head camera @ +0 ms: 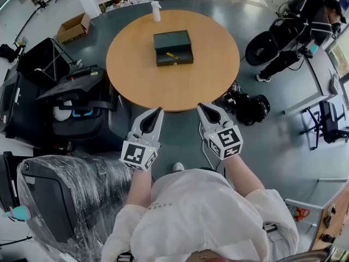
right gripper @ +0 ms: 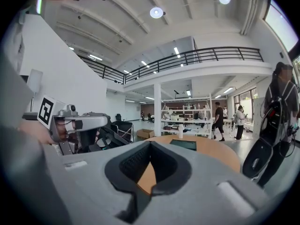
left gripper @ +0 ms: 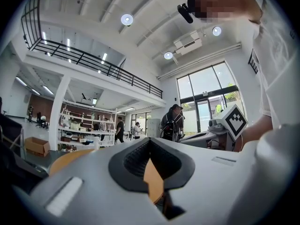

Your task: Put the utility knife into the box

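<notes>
A dark box (head camera: pixel 173 47) sits near the middle of the round wooden table (head camera: pixel 136 70). A small yellow utility knife (head camera: pixel 172 55) shows against the box; I cannot tell whether it lies in or on it. My left gripper (head camera: pixel 158 111) and right gripper (head camera: pixel 200 107) hover side by side just off the table's near edge, well short of the box. Both are shut with nothing between the tips. The right gripper view looks past its closed gripper (right gripper: pixel 150 144) to the box (right gripper: pixel 183 145) on the table. In the left gripper view the closed gripper (left gripper: pixel 150 142) fills the foreground.
A white spray bottle (head camera: pixel 156 11) stands at the table's far edge. Black equipment cases (head camera: pixel 82 100) crowd the left, and a plastic-wrapped chair (head camera: pixel 60 201) stands near left. Bags (head camera: pixel 248 108) lie on the floor at right. A person (head camera: pixel 305 26) stands at far right.
</notes>
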A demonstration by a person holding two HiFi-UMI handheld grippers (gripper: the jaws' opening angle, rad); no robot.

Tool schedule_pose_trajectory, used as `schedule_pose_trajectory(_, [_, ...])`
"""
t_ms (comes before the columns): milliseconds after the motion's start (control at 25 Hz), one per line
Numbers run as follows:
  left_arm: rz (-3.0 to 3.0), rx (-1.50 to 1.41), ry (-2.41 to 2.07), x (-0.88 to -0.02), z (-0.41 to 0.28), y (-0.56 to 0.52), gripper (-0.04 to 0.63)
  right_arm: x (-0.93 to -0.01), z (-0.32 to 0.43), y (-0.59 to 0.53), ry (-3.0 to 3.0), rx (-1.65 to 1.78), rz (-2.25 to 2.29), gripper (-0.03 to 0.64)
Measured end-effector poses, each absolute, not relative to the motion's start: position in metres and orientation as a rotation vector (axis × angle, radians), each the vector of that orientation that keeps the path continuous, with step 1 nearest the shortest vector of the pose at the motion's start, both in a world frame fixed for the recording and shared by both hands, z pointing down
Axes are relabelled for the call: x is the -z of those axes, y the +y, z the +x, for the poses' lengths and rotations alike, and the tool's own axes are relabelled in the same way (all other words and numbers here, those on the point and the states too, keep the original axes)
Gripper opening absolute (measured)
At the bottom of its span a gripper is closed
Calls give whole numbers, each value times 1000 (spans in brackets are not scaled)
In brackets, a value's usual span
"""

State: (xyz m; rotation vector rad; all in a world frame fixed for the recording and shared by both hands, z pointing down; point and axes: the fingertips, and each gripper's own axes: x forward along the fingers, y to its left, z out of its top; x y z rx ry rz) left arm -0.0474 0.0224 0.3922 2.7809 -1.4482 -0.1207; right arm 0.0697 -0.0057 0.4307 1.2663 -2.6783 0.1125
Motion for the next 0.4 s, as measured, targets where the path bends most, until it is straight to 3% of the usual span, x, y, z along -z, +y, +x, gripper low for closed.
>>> schedule_pose_trajectory(400, [2773,114,-1429,-397,-45,25,15,-438,75,-5,-2652,-144,1299,-8])
